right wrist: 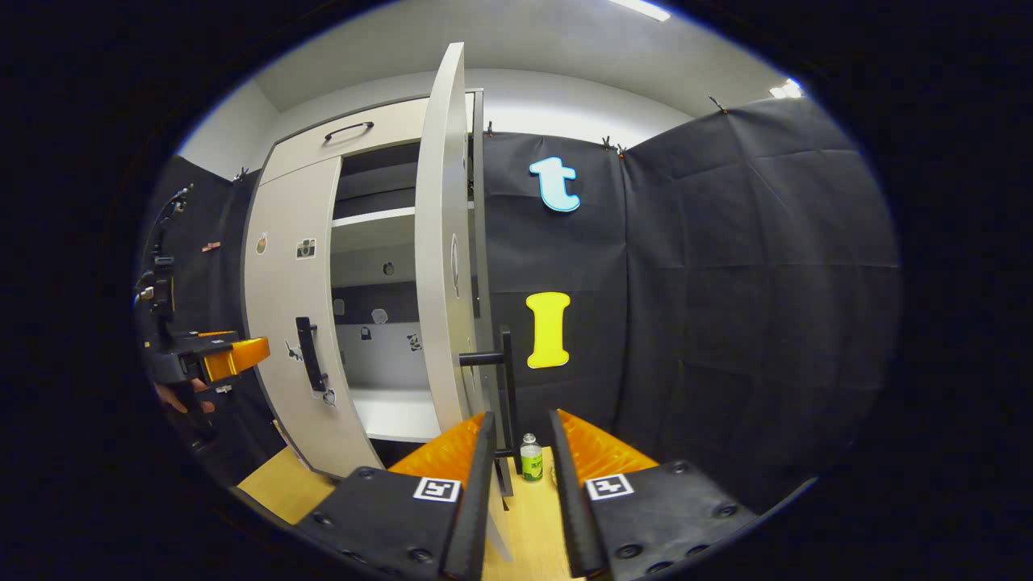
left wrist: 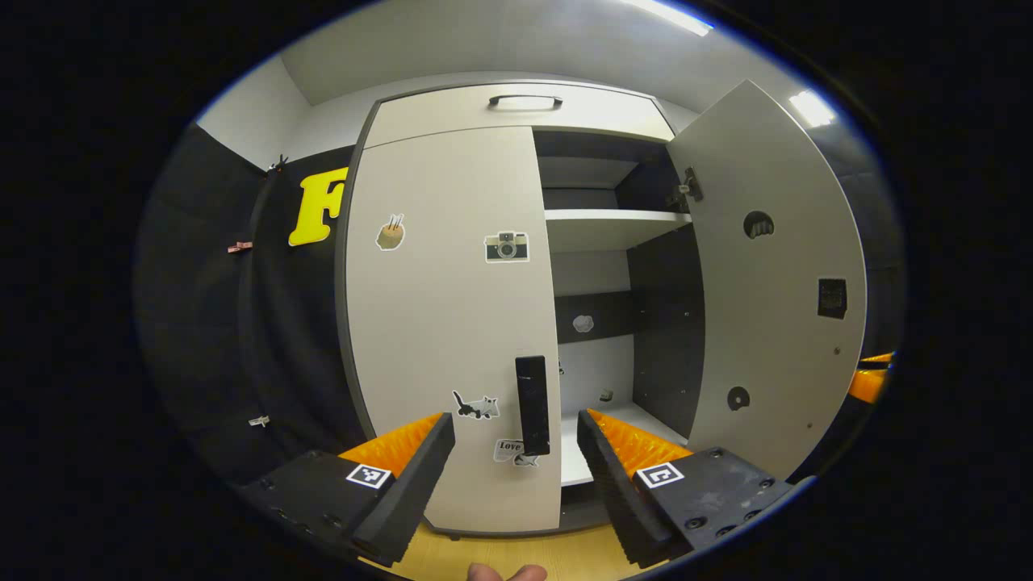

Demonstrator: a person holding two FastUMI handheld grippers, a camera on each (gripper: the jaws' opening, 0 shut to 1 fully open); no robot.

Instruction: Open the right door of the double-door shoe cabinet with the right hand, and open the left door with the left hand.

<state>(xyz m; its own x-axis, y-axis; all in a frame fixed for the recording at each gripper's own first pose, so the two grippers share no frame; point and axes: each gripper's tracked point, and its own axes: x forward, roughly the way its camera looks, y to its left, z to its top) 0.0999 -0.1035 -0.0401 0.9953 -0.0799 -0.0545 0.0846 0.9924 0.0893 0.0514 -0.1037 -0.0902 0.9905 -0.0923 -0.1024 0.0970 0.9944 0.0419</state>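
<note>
Where the right gripper's (right wrist: 520, 444) orange ribbed fingers (right wrist: 452, 452) rise in the right gripper view, they cover the lower end of the black bar handle (right wrist: 507, 379) of the open right door (right wrist: 442, 266), so I cannot tell whether the pads touch it; the gap between them is narrow, with the handle's foot between them. A small clear bottle with a green label (right wrist: 530, 458) stands on the pale wooden floor (right wrist: 274, 484) just behind, its base partly hidden by the fingers.

At the left edge of that view the left gripper (right wrist: 218, 355) appears small and far off, with a part of the hand holding it (right wrist: 173, 397) barely made out. In the left gripper view the left gripper (left wrist: 516, 444) stands wide apart, holding nothing, near the closed left door (left wrist: 444, 323). A fingertip (left wrist: 504, 573) is cut off at the bottom edge.

The tall light-grey double-door shoe cabinet (left wrist: 516, 109) stands upright against the black cloth wall (right wrist: 726, 282), its long axis vertical. Its left door is flat shut, bearing small stickers: a camera (left wrist: 507, 247), a cat (left wrist: 476, 406) and others too small to tell. The left door's black vertical handle (left wrist: 533, 403) sits near its right edge, between the gripper's fingers in the view but farther off. The right door swings out towards the near right, showing white shelves (left wrist: 613, 230) and a dark interior. A shallow drawer with a dark curved handle (left wrist: 524, 101) tops the cabinet.
</note>
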